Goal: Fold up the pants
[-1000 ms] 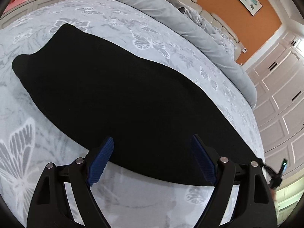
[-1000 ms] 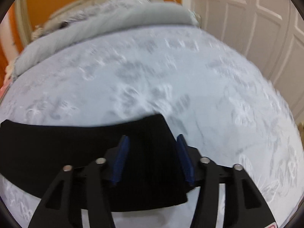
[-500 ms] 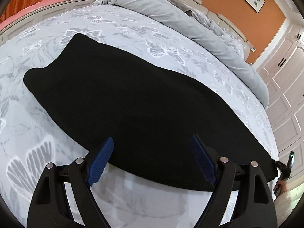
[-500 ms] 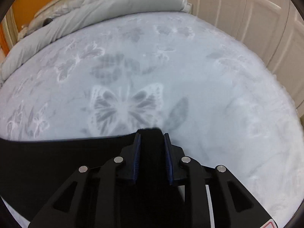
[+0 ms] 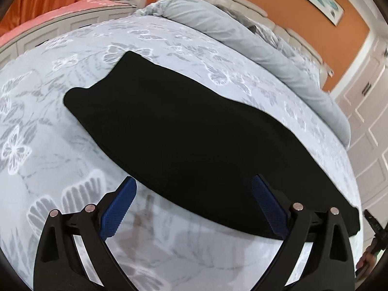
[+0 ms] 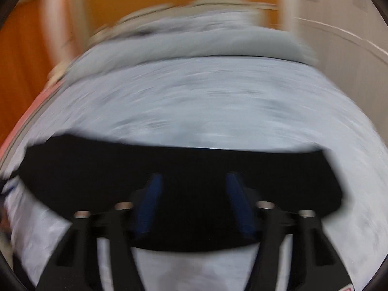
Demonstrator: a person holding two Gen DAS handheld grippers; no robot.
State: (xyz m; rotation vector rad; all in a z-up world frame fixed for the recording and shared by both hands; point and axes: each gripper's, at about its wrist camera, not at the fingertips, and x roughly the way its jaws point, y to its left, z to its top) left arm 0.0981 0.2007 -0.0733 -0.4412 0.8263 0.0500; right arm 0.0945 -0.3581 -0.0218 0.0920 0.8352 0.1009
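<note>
Black pants [image 5: 194,145] lie flat, lengthwise on butterfly bedspread [image 5: 48,145]. My left gripper [image 5: 194,208] opening wide, nothing between pads, near hem. My right gripper [image 6: 194,206] opening partway, blurred, over cloth; hold not evident. Risk: 1-layer pinch drags fold askew.

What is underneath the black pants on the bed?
The black pants lie flat on the pale butterfly-print bedspread, which shows all around them. Whatever lies directly beneath the cloth is covered, as is any layer folded inside.
</note>
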